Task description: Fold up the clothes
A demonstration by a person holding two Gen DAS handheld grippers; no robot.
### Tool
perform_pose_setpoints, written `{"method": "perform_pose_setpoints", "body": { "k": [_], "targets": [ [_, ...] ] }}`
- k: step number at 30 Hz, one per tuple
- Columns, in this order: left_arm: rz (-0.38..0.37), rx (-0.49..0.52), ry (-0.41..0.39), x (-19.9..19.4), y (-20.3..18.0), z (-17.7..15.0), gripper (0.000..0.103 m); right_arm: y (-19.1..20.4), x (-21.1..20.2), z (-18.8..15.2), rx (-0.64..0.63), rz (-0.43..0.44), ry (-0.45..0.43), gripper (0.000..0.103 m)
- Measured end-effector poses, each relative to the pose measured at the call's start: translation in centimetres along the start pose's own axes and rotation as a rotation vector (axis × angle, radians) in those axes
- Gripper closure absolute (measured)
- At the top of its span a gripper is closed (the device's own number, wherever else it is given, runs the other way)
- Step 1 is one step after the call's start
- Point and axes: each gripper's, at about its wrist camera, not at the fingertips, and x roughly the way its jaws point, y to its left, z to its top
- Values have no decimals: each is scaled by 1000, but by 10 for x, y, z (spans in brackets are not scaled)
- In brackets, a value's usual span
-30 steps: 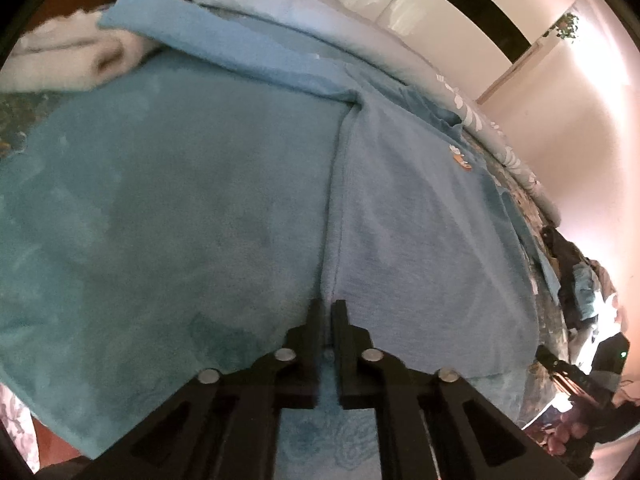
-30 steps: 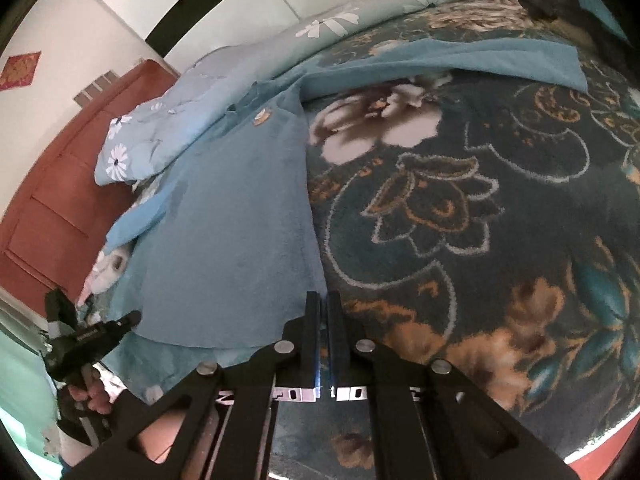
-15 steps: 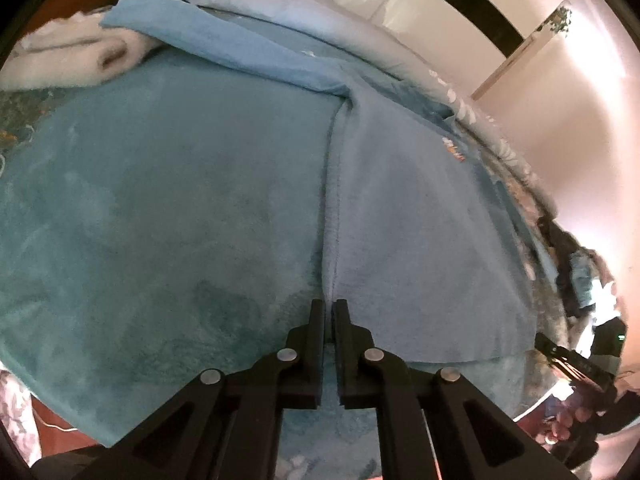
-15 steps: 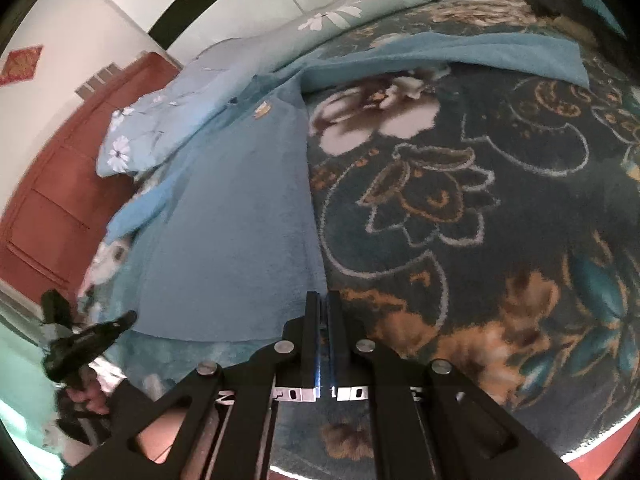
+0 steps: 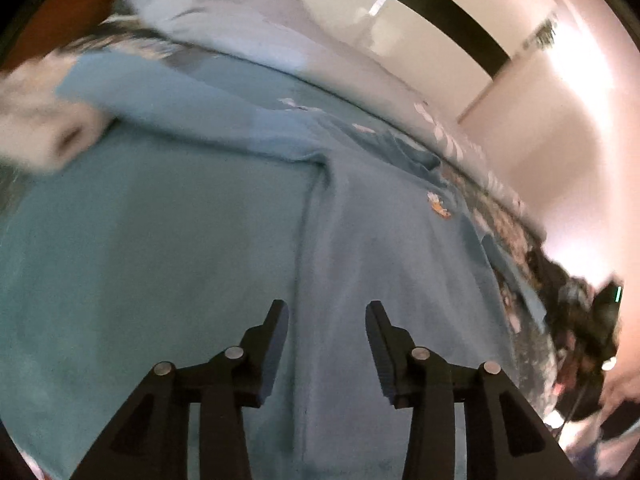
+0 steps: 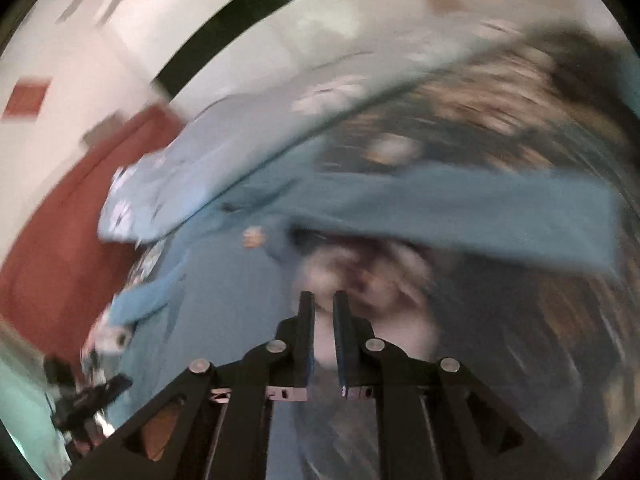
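A light blue long-sleeved top point(image 5: 392, 260) lies flat on the bed, with a small orange badge point(image 5: 438, 204) on its chest. My left gripper point(image 5: 326, 314) hovers over the top's left side edge. Its jaws are opening, with nothing pressed between them. One sleeve point(image 5: 160, 100) runs out to the upper left. In the blurred right wrist view, the top point(image 6: 224, 280) lies to the left and its other sleeve point(image 6: 480, 212) stretches right. My right gripper point(image 6: 323, 300) hangs over the top's right edge. Its jaws are opening by a narrow gap and are empty.
A teal blanket point(image 5: 140, 260) lies under the top on the left, and a dark floral blanket point(image 6: 540, 340) on the right. A white rolled towel point(image 5: 40, 136) sits at the far left. A pale flowered quilt point(image 5: 260, 28) is bunched along the wall. A red-brown wooden panel point(image 6: 60, 240) stands behind.
Both grippers were shut down at the top's hem. Their jaws have now parted, the left wider, and both have lifted and moved forward along the top towards the sleeves. The right view is blurred.
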Motion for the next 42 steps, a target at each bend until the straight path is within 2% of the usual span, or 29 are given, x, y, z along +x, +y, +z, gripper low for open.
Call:
{"method": "perform_pose_setpoints", "body": {
  "k": [1,3,6,10,13,16,23,24,25,27,29,33,34,36,39,42],
  "targets": [
    [-4,4,0,3,0,6,58,13,15,14,-52,20,20,78],
    [-11,13,1,10,-1,19,55,35,52,39,-148,27,71,67],
    [-37,18,1,19,-1,31,49,66,112,74,-316,3,140,58],
    [-69,18,41,40,6,22,47,91,183,105,-557,-91,224,54],
    [-69,8,71,52,14,13,47,96,217,116,-711,-165,252,54],
    [-109,-18,61,51,22,14,47,92,242,121,-777,-166,302,54],
    [-97,10,30,49,23,35,47,101,274,127,-801,-114,360,54],
    [-98,8,27,49,25,36,47,101,278,129,-782,-111,373,58],
    [-98,1,27,50,27,35,47,102,281,130,-764,-105,392,73],
    [-99,-11,28,51,30,33,47,103,288,133,-755,-115,401,87],
    [-100,-20,32,51,33,30,47,104,293,137,-746,-127,405,92],
    [-102,-37,34,50,38,27,47,105,303,148,-703,-194,337,95],
    [-104,-40,33,50,39,27,47,105,306,150,-695,-224,318,101],
    [-103,-41,35,50,39,27,47,102,312,154,-656,-256,309,101],
    [-103,-47,34,50,40,26,47,99,303,160,-611,-239,281,101],
    [-105,-64,26,49,43,26,47,92,270,167,-557,-203,217,101]
  ]
}}
